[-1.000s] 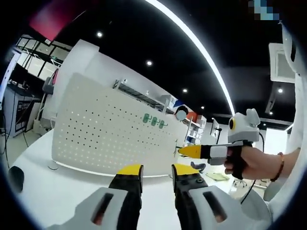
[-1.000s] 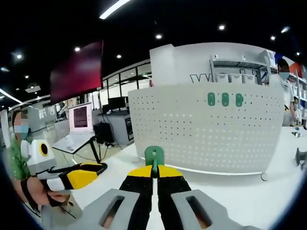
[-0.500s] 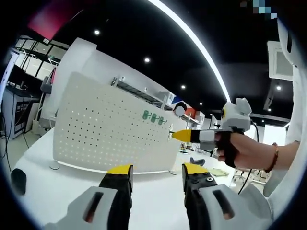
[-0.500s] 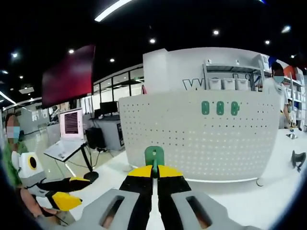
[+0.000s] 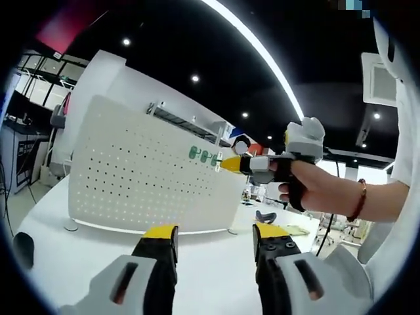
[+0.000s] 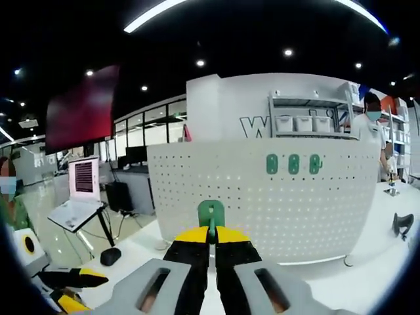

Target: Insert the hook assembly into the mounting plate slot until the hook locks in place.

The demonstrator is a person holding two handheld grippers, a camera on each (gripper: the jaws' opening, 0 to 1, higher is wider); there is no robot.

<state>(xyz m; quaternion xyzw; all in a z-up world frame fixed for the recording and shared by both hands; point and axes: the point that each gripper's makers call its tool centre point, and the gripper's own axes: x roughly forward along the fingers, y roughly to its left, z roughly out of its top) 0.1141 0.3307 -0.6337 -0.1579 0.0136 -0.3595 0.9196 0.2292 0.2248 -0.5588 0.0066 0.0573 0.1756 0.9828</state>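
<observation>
My right hand-held gripper (image 6: 211,237) has its yellow-tipped jaws closed on the small green plastic hook assembly (image 6: 211,214), pinched low on its stem so the rounded head stands clear above the tips. Straight ahead of it, well apart, stands the white perforated metal mounting plate (image 6: 262,197), upright on the white bench (image 6: 367,279), with three green hooks (image 6: 293,164) already seated in a row near its top edge. My left hand-held gripper (image 5: 215,239) hangs over the bench with its jaws parted and nothing between them, the plate up and to its left. In the left gripper view my right hand-held gripper is raised near the plate's upper corner. The hook looks light, rigid and smooth, so I judge it could twist in a loose pinch; a firm hold low on the stem should keep the locking end free for the slot.
</observation>
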